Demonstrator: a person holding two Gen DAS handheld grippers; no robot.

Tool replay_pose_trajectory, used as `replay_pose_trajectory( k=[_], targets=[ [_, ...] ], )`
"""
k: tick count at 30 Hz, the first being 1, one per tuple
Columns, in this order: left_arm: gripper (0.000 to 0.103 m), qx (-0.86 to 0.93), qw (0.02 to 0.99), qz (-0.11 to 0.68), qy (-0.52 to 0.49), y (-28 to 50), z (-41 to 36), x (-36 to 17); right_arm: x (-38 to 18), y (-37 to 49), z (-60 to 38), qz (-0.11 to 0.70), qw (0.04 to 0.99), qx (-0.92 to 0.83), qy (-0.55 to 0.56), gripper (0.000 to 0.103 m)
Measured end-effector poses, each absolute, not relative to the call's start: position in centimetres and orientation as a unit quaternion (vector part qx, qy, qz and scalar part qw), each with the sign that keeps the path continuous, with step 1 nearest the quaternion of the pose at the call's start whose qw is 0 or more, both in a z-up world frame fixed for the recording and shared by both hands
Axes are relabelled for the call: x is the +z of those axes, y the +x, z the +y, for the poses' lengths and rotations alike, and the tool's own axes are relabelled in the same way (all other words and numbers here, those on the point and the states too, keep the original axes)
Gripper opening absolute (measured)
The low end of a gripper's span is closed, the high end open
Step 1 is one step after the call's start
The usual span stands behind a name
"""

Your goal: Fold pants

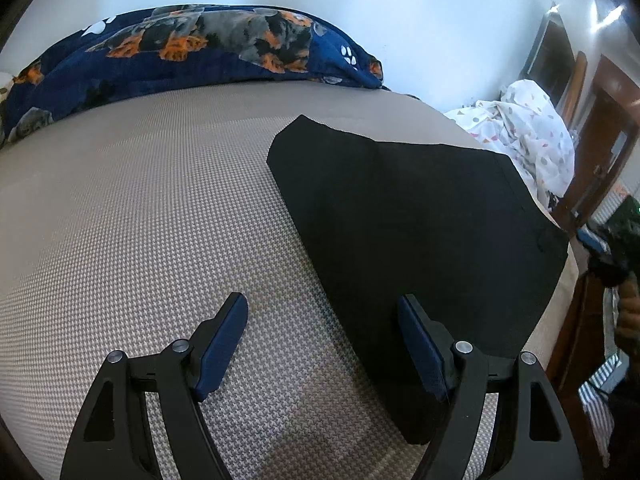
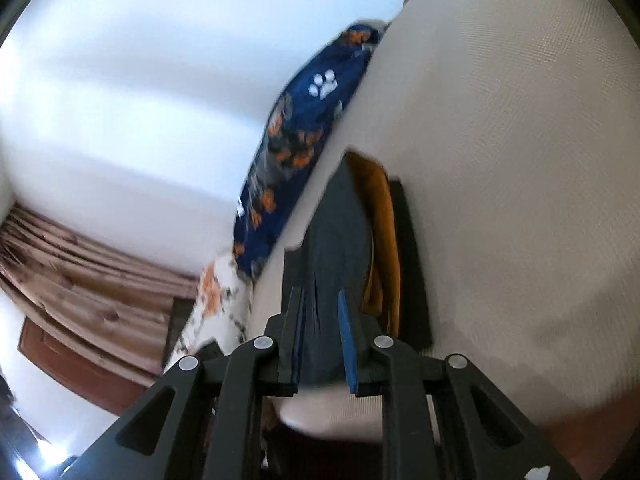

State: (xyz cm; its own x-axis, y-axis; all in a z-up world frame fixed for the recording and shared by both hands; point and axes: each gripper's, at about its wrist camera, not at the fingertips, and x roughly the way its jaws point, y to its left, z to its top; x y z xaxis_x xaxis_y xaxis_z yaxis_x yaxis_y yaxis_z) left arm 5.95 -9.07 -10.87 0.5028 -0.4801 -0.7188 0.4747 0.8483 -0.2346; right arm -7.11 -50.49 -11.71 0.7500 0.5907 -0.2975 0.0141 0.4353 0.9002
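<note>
Black pants [image 1: 416, 224] lie folded flat on the beige bed [image 1: 140, 220], toward its right edge. My left gripper [image 1: 324, 308] is open above the bed, its right finger over the near edge of the pants, its left finger over bare sheet. In the right wrist view, my right gripper [image 2: 322, 300] is tilted sideways with its fingers close together on dark grey folded cloth [image 2: 340, 236]. That cloth lies on a stack with an orange garment [image 2: 384, 220] and a black one [image 2: 412, 264]. The view is blurred.
A navy dog-print blanket [image 1: 192, 44] lies along the far side of the bed against the wall, also in the right wrist view [image 2: 304, 120]. A crumpled white dotted sheet [image 1: 528, 128] sits past the bed's right edge. A brown curtain [image 2: 80, 264] hangs at the left.
</note>
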Motion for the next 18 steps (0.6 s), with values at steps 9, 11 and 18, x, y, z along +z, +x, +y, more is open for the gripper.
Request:
replay_pose_trajectory(
  k=[9, 11, 18],
  targets=[
    [0.079, -0.273, 0.869, 0.412, -0.008, 5.8, -8.9, -10.9, -14.9, -6.4, -50.2, 0.322, 0.760, 0.175, 0.536, 0.018],
    [0.080, -0.272, 0.870, 0.410, -0.009, 5.8, -8.9, -11.0, -14.8, -5.9, -50.2, 0.328, 0.764, 0.166, 0.529, 0.018],
    [0.081, -0.272, 0.872, 0.407, -0.008, 5.7, -8.8, -11.0, -14.9, -4.9, -50.1, 0.351, 0.762, 0.143, 0.525, 0.018]
  ],
)
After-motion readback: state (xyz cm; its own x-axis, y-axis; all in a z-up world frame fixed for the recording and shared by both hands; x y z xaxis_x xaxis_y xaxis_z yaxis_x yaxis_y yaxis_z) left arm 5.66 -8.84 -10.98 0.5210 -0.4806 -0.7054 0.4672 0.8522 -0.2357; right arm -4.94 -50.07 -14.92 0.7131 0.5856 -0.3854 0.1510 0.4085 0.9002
